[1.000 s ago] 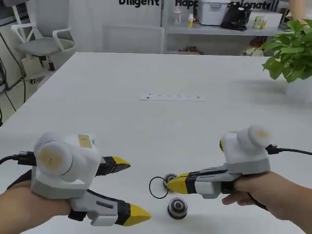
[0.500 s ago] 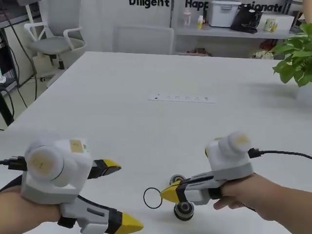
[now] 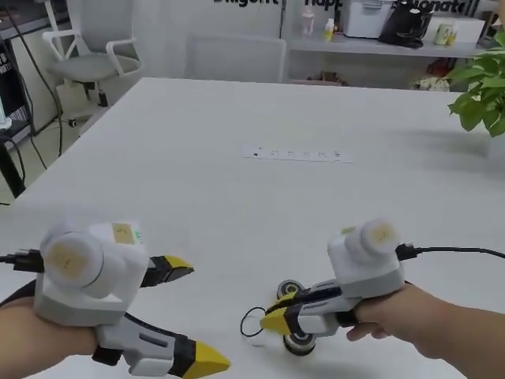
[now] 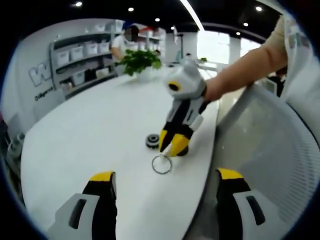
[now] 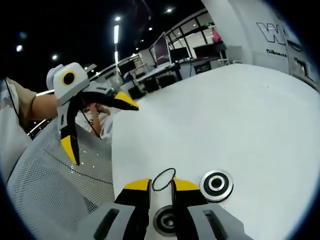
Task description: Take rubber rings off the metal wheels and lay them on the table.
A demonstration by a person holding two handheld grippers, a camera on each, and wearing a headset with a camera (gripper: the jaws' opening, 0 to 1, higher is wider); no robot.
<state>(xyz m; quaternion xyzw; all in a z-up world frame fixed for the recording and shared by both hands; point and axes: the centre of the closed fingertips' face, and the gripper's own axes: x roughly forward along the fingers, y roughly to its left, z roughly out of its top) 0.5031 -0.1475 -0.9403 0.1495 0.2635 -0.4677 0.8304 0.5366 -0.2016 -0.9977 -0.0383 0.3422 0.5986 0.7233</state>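
Ring (image 5: 164,179), thin black rubber, pinched in right claw (image 5: 161,184), round metal wheels (image 5: 216,184) beside, left claw (image 3: 197,314) spread.

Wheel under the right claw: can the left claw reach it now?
Probably not: the right claw sits over that wheel, between it and the open left claw; the rubber ring is in the path.
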